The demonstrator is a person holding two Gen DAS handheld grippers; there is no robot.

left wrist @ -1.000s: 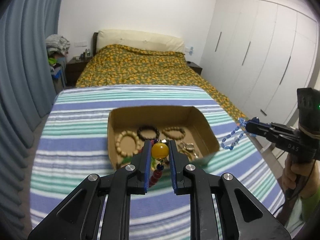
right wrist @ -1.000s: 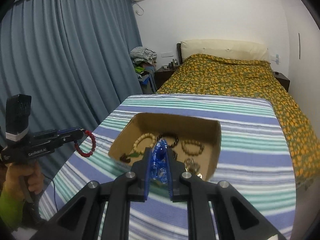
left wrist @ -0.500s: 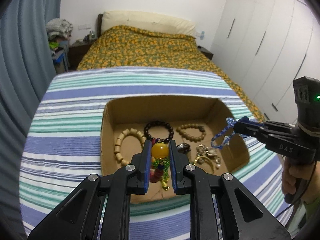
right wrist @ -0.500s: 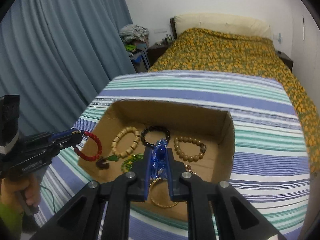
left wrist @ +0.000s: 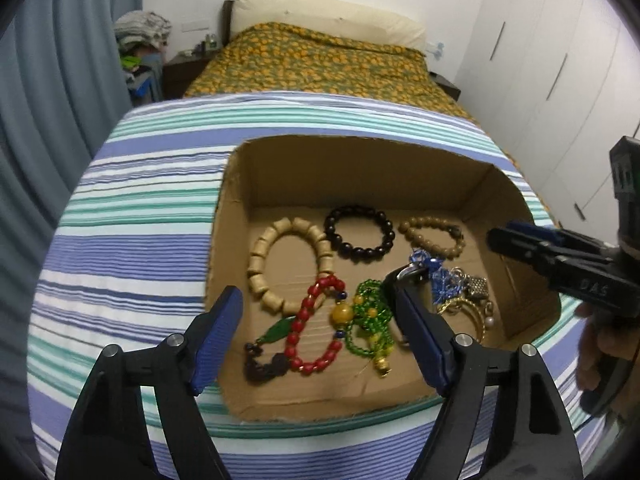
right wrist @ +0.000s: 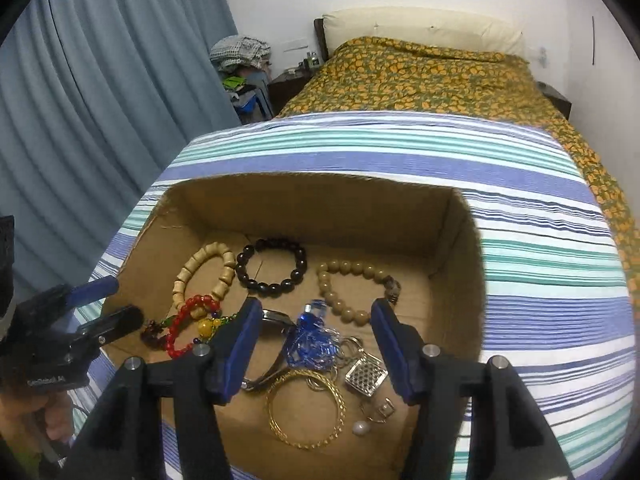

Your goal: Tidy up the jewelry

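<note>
Bedroom, white walls, dim indoor light.
Bed (right wrist: 432,68) with orange-green floral cover and cream pillow (right wrist: 420,28) against far wall; dark nightstand (left wrist: 182,70) beside it, clothes pile (right wrist: 240,50), blue-grey curtains (right wrist: 100,100) on left, white wardrobe doors (left wrist: 560,60) on right; striped cloth (right wrist: 400,148) covers near surface.

Location: a home bedroom. Indicators: a bed (right wrist: 420,76) with an orange-patterned cover and a cream pillow (right wrist: 420,26), a dark nightstand (left wrist: 180,70), floor-length blue curtains (right wrist: 100,100), white built-in wardrobe doors (left wrist: 560,92), and a pile of folded clothes (right wrist: 240,50) beside the bed.
</note>
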